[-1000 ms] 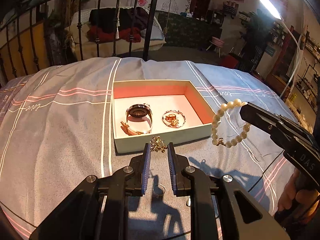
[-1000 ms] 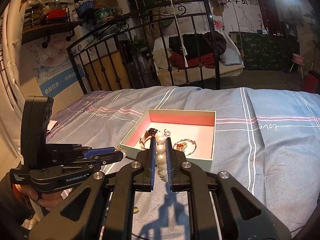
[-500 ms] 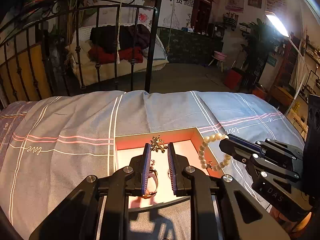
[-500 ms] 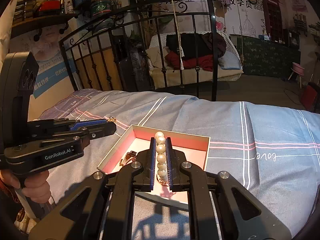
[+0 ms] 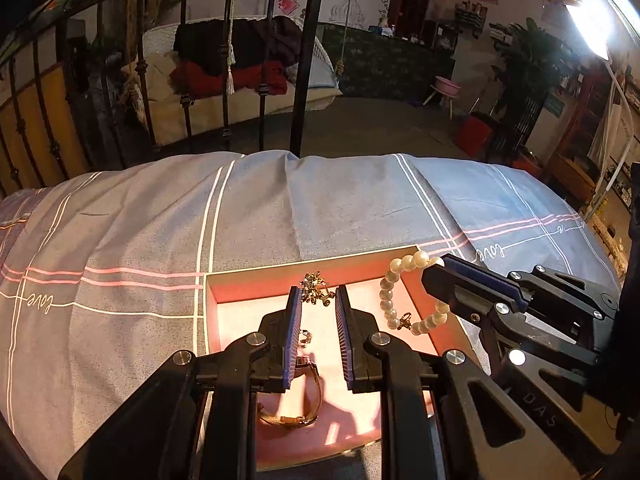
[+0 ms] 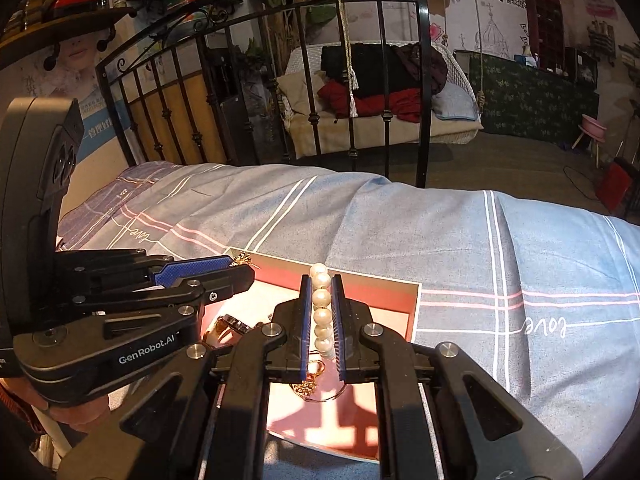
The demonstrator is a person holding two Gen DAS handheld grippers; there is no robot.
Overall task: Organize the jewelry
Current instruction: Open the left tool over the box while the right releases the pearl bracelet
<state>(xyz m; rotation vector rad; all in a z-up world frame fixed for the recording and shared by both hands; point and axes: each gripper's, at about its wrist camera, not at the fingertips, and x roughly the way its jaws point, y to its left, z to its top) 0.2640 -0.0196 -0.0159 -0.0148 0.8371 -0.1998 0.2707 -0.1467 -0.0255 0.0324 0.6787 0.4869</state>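
1. Both claws have travelled from the bed's near side to above the box
2. Left claw pinches the gold earring; right claw clamps the pearl bracelet
3. Judgement: both pieces now hang over the tray; release comes next

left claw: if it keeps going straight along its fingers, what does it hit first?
Probably the far pink inner wall of the box. The left claw, shut on a small gold ornament, points down over the box floor towards that wall. Depth is unclear.
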